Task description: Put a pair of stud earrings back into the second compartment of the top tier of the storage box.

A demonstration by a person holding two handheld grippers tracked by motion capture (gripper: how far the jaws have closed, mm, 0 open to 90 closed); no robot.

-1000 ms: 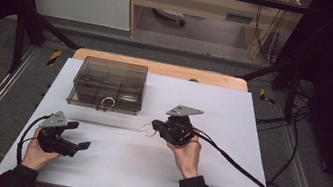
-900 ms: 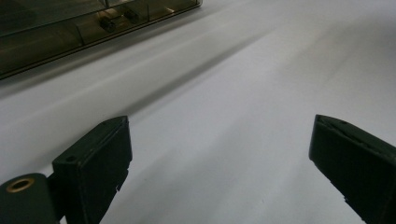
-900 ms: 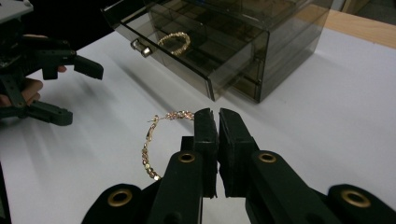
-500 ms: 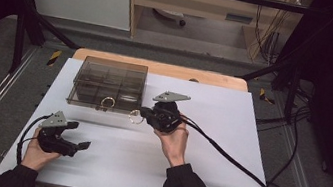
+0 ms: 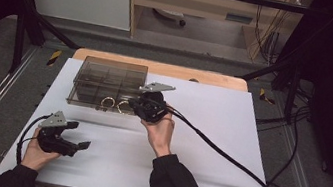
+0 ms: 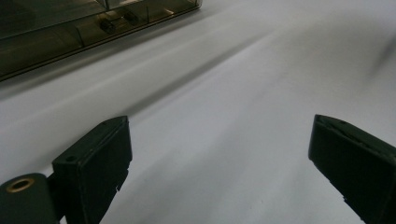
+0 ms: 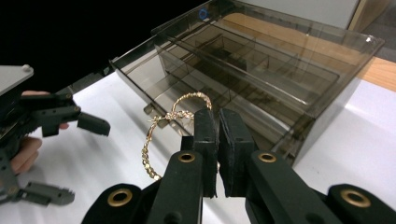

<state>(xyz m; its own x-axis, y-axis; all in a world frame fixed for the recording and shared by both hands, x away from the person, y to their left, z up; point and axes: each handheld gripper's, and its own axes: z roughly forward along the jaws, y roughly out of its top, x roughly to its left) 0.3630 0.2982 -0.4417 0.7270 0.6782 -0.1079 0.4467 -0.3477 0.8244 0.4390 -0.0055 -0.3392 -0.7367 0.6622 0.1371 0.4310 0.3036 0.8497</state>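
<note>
- Right gripper (image 7: 217,123): jaws pressed together, pinching a gold chain bracelet (image 7: 161,135) by one edge of its loop.
- In the high view, same right gripper (image 5: 138,105) held just off the front right corner of the smoked clear box (image 5: 107,84), nose turned toward that box, grey plate on top, cable trailing away from the box.
- Bracelet (image 5: 125,106) hanging as an open oval beyond the jaw tips, just in front of the box's front wall; long axis running roughly along the jaws in the right gripper view, far end reaching toward the box (image 7: 261,60); touching the wall or not, cannot tell.
- A second gold ring-shaped piece (image 5: 107,102) just beside the bracelet, against the box front.
- Box with inner dividers, sitting at the far left part of the white tabletop (image 5: 207,145).
- Left gripper (image 5: 80,144) well apart from the box, near the front edge, jaws spread wide over bare white surface; same gap seen in the left gripper view (image 6: 219,163).
- Against a second ago: right gripper and bracelet shifted leftward and closer to the box front; left gripper unmoved.
</note>
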